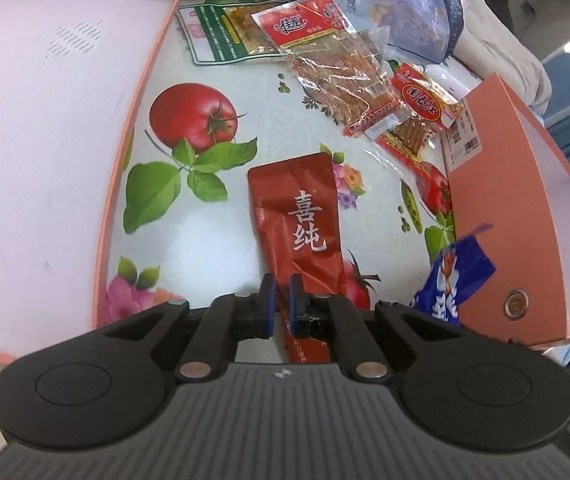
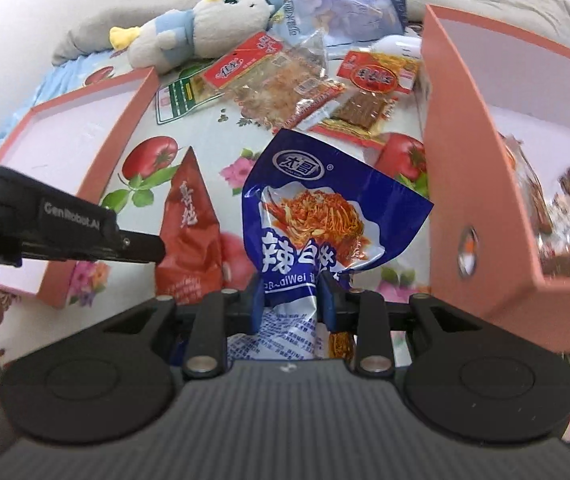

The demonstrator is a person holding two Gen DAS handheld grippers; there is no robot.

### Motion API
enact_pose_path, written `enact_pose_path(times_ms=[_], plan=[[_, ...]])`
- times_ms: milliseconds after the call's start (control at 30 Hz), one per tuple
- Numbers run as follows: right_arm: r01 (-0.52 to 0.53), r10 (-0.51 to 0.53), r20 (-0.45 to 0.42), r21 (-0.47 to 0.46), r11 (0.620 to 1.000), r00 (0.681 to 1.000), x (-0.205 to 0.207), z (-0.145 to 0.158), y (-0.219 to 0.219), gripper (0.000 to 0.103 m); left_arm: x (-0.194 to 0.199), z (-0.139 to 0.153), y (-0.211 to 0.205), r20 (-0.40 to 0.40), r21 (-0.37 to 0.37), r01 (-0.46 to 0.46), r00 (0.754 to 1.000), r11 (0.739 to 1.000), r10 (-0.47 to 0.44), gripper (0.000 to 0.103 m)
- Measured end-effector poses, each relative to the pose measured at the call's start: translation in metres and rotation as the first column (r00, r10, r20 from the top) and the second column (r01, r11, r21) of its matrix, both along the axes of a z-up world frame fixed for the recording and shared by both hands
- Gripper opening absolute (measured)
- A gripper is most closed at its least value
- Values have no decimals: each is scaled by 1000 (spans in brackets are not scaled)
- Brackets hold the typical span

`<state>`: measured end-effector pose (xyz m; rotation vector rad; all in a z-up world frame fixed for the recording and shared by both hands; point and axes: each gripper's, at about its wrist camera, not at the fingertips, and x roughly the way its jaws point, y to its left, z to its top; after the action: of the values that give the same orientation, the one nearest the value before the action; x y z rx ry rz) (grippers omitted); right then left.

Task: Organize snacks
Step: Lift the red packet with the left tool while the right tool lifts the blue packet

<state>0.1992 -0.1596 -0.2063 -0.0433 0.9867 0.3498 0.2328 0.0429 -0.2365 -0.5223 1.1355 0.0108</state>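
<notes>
My left gripper (image 1: pixel 281 300) is shut on the near end of a dark red snack pouch (image 1: pixel 299 216), which lies on the tomato-print tablecloth; the pouch also shows in the right wrist view (image 2: pixel 187 236). My right gripper (image 2: pixel 291 294) is shut on a blue kimchi snack packet (image 2: pixel 317 212) and holds it above the cloth beside the right pink box (image 2: pixel 481 184). That packet also shows in the left wrist view (image 1: pixel 455 276). The left gripper body (image 2: pixel 61 224) appears at the left of the right wrist view.
An open pink box (image 1: pixel 45 120) lies to the left. The right pink box (image 1: pixel 521 216) holds several snacks (image 2: pixel 565 232). Loose packets lie at the back: a green one (image 1: pixel 215 34), two red spicy-strip packs (image 1: pixel 337 68) (image 1: pixel 421 112), a pale blue bag (image 1: pixel 401 16). A plush toy (image 2: pixel 201 28) lies behind.
</notes>
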Motion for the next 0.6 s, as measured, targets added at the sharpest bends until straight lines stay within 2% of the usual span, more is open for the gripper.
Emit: enact_pose_path(times_ms=[67,100,133,200,400,600], plan=[[9,-9,8,9,1000,1000,-4,1,-6,32,-1,2,-2,-3,-9,-6,1000,1000,6,13],[12,-13,13,11,1000,1000,-6,1,-9,32,-1,3,-3,-5,-10,-3,1000,1000,3,30],[16,-16,17,15,1000,1000,-7,1,-11,32,-1,4,-5,-7,-7,-2,1000,1000,2,55],[27,-27,17,24,999,999,-8,0,-15,32,-3,7,-11,8,16,-8,1000,1000,8,69],[33,-34,23,40,999,999,-14,2,-25,32,0,10,-25,3,19,-10,1000,1000,10,69],[29,-31,38,32,999,999,-18,2,-28,32,7,5,-36,-18,66,-24,1000,998,25,69]])
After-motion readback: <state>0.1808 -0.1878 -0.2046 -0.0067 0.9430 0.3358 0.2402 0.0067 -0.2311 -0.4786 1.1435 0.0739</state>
